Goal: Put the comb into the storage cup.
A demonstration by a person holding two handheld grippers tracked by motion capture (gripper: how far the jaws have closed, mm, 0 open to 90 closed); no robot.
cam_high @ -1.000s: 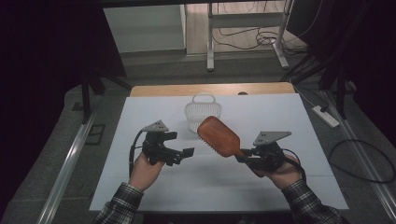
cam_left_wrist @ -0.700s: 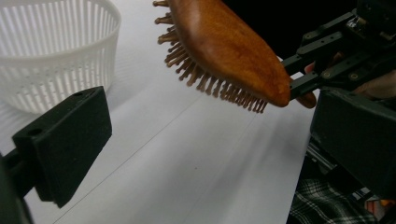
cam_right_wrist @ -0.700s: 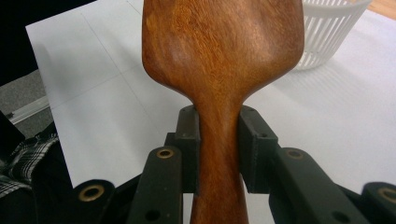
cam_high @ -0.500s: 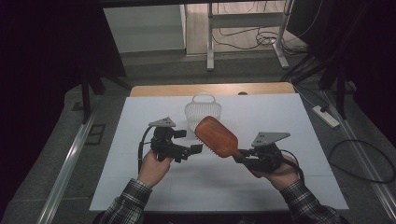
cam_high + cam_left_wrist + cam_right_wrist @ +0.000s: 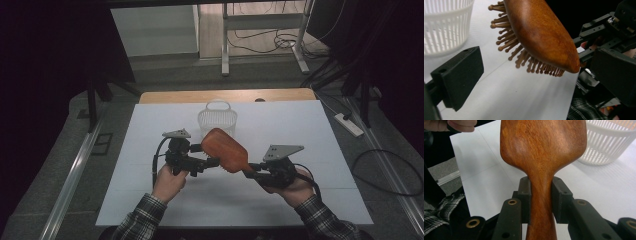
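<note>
While the smooth, reddish wooden brush point(image 5: 541, 152) is held above the white table point(image 5: 310, 135), its narrow handle is clamped between the flat black pads of the right gripper point(image 5: 541, 200). Its broad oval head is tilted, and rows of round-tipped wooden pins point(image 5: 524, 57) are seen beneath it. The left gripper point(image 5: 531, 67) is spread open around the head, touching nothing. A white slotted plastic basket point(image 5: 216, 121) is set just behind.
</note>
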